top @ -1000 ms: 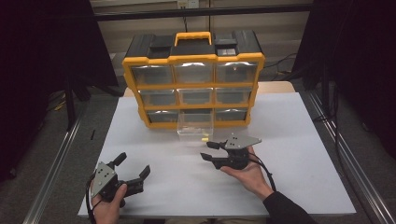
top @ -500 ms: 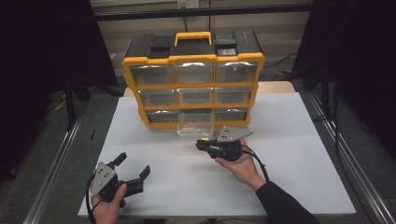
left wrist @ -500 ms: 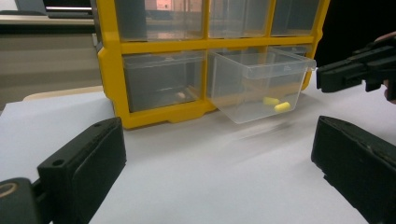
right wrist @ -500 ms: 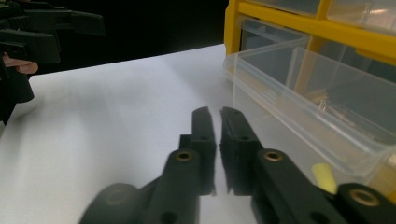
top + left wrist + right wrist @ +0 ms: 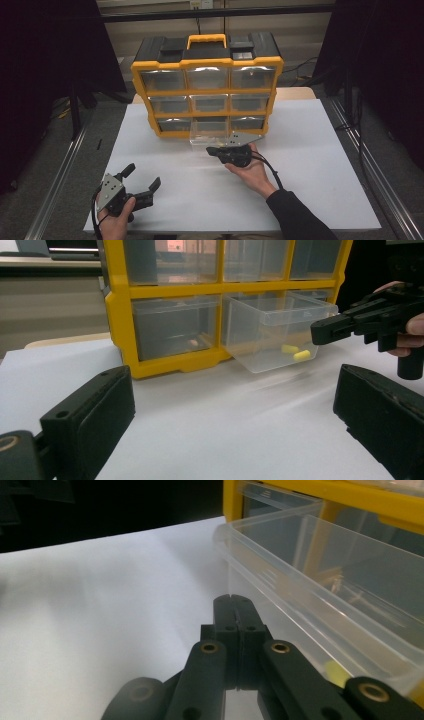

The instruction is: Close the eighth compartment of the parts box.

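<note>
**Ana:** High view first, from the left: what is the left gripper [image 5: 142, 186] doing?

**Ben:** It sits low at the near-left of the white table [image 5: 320, 165], held in a hand, jaws spread wide with nothing between them.

**Ana:** And further right?

**Ben:** The yellow drawer cabinet [image 5: 206, 64] stands at the back of the table. Its bottom-middle clear drawer [image 5: 272, 330] is pulled partway out and tilts down toward the table, with two yellow pieces [image 5: 296, 352] lying inside.

**Ana:** The right gripper [image 5: 211, 149]?

**Ben:** Just in front of that drawer, beside its front wall. Its jaws have just been closing and now meet tip to tip, with nothing between them. The right gripper view shows the drawer's rim just past the tips; I cannot tell whether they touch it.
</note>
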`<state>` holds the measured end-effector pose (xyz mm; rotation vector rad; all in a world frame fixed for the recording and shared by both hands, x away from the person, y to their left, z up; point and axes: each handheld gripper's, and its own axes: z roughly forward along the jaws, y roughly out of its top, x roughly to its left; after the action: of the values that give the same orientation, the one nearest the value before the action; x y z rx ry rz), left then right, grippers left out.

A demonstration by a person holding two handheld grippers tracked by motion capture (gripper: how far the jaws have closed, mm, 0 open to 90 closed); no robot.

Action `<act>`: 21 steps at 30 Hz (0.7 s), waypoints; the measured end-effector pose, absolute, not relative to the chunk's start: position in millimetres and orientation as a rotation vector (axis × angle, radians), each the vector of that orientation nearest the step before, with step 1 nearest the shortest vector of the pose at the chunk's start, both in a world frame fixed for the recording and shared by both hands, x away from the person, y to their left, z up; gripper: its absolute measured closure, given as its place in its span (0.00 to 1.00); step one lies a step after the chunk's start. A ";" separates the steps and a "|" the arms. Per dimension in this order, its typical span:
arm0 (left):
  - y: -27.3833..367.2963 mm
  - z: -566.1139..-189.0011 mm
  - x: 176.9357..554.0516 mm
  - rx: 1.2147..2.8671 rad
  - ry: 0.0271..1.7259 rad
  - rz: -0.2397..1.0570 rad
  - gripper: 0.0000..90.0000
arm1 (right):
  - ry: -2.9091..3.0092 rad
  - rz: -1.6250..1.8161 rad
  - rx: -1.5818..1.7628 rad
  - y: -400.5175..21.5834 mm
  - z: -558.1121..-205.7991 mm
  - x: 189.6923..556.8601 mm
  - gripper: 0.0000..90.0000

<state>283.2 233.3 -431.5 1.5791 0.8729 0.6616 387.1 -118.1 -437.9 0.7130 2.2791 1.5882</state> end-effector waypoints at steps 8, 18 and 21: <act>233.1 -432.2 283.0 1.587 0.875 0.662 0.04 | 2.255 1.562 0.718 -119.9 -441.9 390.0 1.00; 233.2 -432.2 283.0 1.584 0.879 0.660 0.04 | 2.219 1.536 0.746 -119.4 -444.2 393.8 1.00; 233.2 -432.2 283.0 1.583 0.879 0.659 0.04 | 2.209 1.535 0.758 -119.4 -445.6 395.4 1.00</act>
<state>283.0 233.2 -432.2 1.5832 0.8791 0.6593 395.4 -119.4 -445.6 0.7580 2.2094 1.5345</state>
